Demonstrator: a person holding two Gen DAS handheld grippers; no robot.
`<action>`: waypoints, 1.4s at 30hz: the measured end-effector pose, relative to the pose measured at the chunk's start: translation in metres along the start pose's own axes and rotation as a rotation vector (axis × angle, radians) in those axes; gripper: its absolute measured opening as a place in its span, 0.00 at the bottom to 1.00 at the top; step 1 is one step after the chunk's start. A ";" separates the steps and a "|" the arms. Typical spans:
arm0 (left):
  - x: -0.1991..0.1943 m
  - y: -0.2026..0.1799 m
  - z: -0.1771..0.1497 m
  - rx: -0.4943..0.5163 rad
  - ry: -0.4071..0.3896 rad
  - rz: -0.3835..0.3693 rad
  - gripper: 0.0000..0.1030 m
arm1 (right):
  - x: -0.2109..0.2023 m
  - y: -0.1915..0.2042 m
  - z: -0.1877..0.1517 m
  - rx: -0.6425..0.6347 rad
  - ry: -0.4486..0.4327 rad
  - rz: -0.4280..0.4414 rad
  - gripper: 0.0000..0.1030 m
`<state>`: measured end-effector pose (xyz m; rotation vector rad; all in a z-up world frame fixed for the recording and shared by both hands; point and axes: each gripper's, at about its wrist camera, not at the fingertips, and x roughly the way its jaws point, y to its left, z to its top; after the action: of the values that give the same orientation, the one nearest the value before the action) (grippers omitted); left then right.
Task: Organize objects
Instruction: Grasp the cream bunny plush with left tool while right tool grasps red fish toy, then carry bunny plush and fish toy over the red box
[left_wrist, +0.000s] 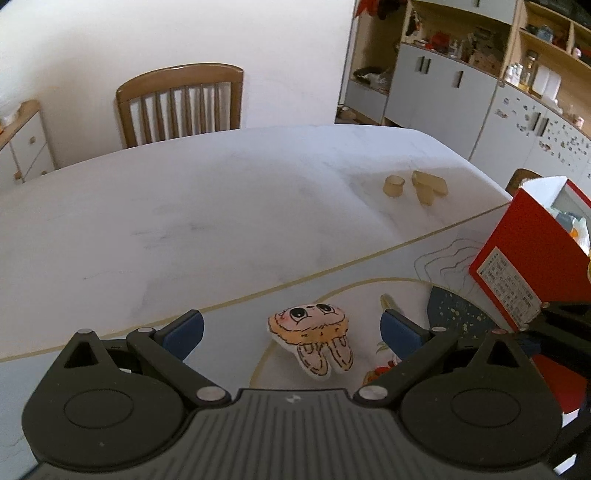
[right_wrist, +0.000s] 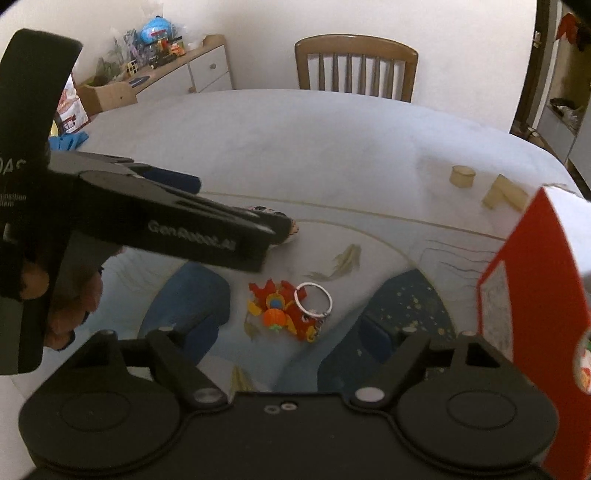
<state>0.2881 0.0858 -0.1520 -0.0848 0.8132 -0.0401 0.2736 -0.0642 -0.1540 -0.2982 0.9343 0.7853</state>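
Note:
A plush bunny face (left_wrist: 314, 338) lies on a patterned mat (left_wrist: 221, 332), between the fingers of my left gripper (left_wrist: 291, 334), which stands open and clear of it. In the right wrist view a red and orange keychain charm with a metal ring (right_wrist: 286, 312) rests on the same mat (right_wrist: 369, 236). My right gripper (right_wrist: 291, 319) hovers over it, open, its blue fingers (right_wrist: 192, 314) on either side without touching it. The left tool's black housing (right_wrist: 166, 229) crosses that view and hides most of the bunny (right_wrist: 292, 227). A hand (right_wrist: 70, 299) holds that tool.
An open red box (left_wrist: 517, 266) (right_wrist: 532, 295) stands at the mat's right edge, close to the right gripper. Small beige cylinders (left_wrist: 393, 184) (right_wrist: 461, 176) sit on the white table (left_wrist: 184, 206) beyond. A wooden chair (left_wrist: 181, 103) stands at the far side.

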 end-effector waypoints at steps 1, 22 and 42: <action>0.002 0.000 0.000 0.003 -0.001 -0.004 0.99 | 0.003 0.001 0.000 -0.002 0.004 0.001 0.74; 0.017 0.001 -0.006 0.011 0.007 -0.050 0.50 | 0.017 0.011 -0.001 -0.051 0.005 -0.025 0.46; -0.029 0.009 -0.015 -0.061 0.001 -0.069 0.48 | -0.029 0.003 -0.010 0.073 -0.022 0.001 0.40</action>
<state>0.2567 0.0962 -0.1420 -0.1705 0.8121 -0.0808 0.2559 -0.0813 -0.1359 -0.2248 0.9403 0.7522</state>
